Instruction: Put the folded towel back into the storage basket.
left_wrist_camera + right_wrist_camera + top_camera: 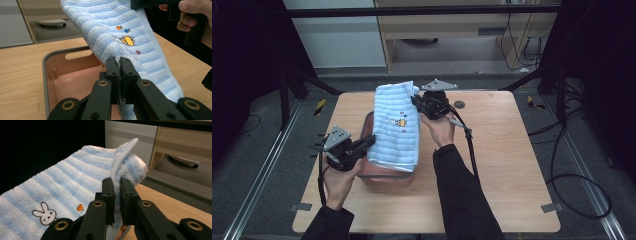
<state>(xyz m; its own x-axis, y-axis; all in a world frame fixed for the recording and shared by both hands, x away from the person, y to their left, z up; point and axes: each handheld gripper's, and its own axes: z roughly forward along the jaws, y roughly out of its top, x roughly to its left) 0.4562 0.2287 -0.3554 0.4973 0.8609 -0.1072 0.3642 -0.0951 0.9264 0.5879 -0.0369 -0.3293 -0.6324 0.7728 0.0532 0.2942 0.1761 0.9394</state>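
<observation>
While the striped towel (pixel 397 127) is being held stretched above the pink bin (pixel 384 177) on the bench (pixel 502 165), its near edge is being clamped by the left hand-held gripper (pixel 371 141), its far edge by the right hand-held gripper (pixel 414 100).

Left gripper (pixel 371 141) and right gripper (pixel 416 101), both with fingers clamped, held apart.

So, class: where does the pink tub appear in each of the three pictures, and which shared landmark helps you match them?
High view: the pink tub sits centre-left on the table, under the striped towel.
Left gripper view: tub at lower left, behind the jaws.
Right gripper view: a sliver of tub at the bottom, between the jaws.
Shared landmark: the towel's cartoon embroidery.
</observation>
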